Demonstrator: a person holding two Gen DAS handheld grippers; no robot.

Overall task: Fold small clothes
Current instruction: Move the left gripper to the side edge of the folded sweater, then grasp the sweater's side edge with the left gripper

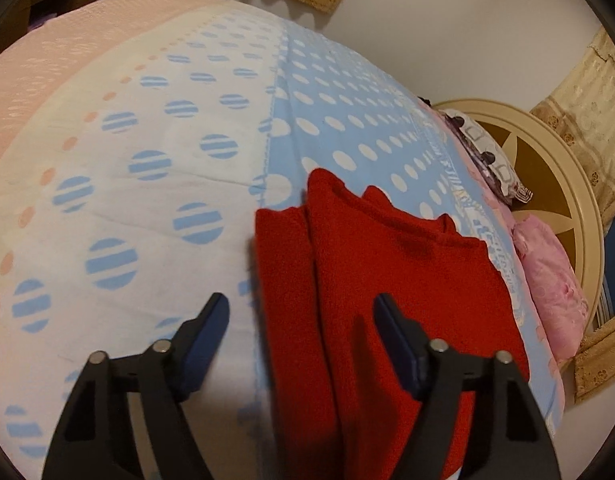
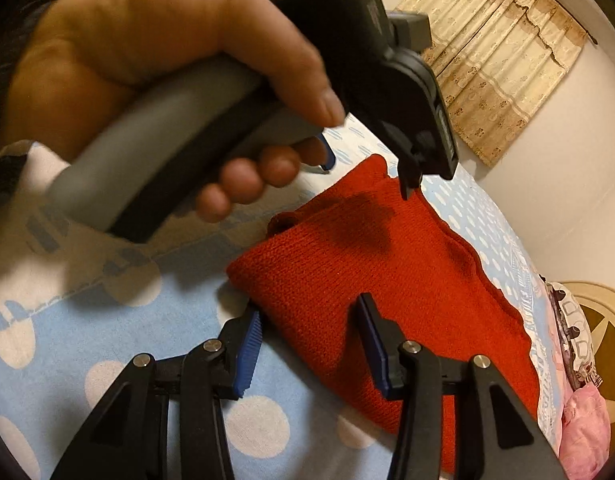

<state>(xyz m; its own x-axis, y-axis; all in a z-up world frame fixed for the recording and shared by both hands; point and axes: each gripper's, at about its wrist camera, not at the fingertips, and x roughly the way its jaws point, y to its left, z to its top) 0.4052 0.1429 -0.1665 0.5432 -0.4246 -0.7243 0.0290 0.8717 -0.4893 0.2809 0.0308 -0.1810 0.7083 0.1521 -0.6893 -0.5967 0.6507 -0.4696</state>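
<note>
1. A red knitted garment (image 1: 387,280) lies folded into a thick stack on the bed, mostly on the light-blue part of the bedcover, with its left edge reaching the seam where the white part begins.
2. Only the left wrist view shows the layers: a narrow folded strip along the garment's left side and a collar-like edge at the far end.
3. Only the right wrist view shows the person's left hand (image 2: 155,80) wrapped round the grey handle of the left gripper (image 2: 411,176), which hangs above the garment's far end and throws a shadow on the knit.
4. The left gripper (image 1: 301,312) has its jaws spread, over the garment's left edge; nothing is pinched.
5. The right gripper (image 2: 307,320) has its jaws apart astride the garment's near corner; whether the blue pads (image 2: 249,344) press the knit I cannot tell.
6. The bedcover (image 1: 147,120) is white with blue striped discs on one side, light blue with white dots on the other, and pink at the far left.
7. At the right end of the bed stand a cream headboard (image 1: 547,152), a patterned pillow (image 1: 487,156) and a pink cushion (image 1: 547,280).
8. Beige patterned curtains (image 2: 495,52) hang against a pale wall.
</note>
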